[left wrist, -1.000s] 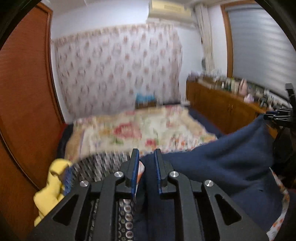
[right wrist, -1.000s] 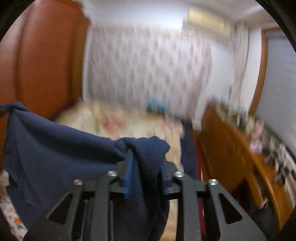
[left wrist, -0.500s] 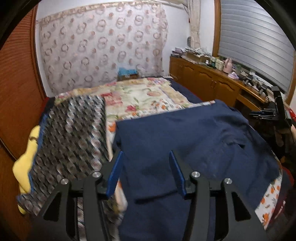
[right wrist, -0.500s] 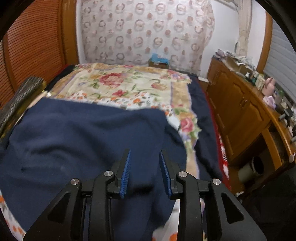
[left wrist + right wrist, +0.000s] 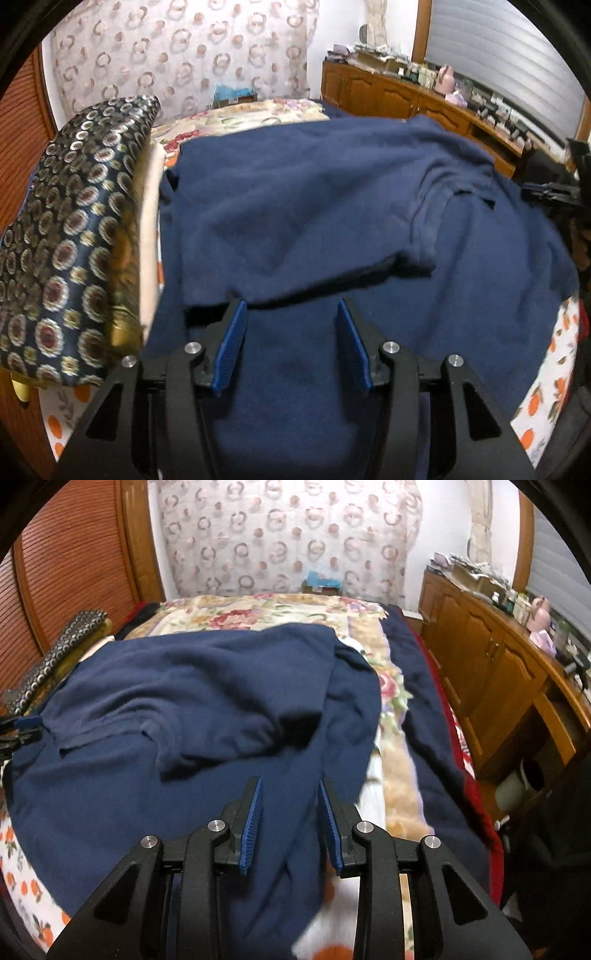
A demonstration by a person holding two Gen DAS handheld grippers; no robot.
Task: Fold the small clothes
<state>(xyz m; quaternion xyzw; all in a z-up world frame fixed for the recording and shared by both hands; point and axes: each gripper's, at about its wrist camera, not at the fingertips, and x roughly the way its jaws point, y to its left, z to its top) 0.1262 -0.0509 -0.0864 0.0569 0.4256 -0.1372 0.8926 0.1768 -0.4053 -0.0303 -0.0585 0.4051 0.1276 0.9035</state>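
A navy blue garment (image 5: 332,206) lies spread on the bed, its far half folded over toward me. It also shows in the right wrist view (image 5: 177,716). My left gripper (image 5: 291,332) is open and empty, just above the garment's near part, close to the folded edge. My right gripper (image 5: 290,808) is open and empty over the garment's right side. The right gripper shows at the far right of the left wrist view (image 5: 554,188). The left gripper's tip shows at the left edge of the right wrist view (image 5: 18,731).
A patterned dark cushion (image 5: 74,236) lies left of the garment. The bed has a floral quilt (image 5: 258,609) and an orange-print sheet (image 5: 546,398). A wooden cabinet (image 5: 498,672) with clutter runs along the right. A wooden wardrobe (image 5: 74,565) stands at the left.
Both grippers lowered the garment onto the bed and let go of it. Both have opened and moved down close over the cloth.
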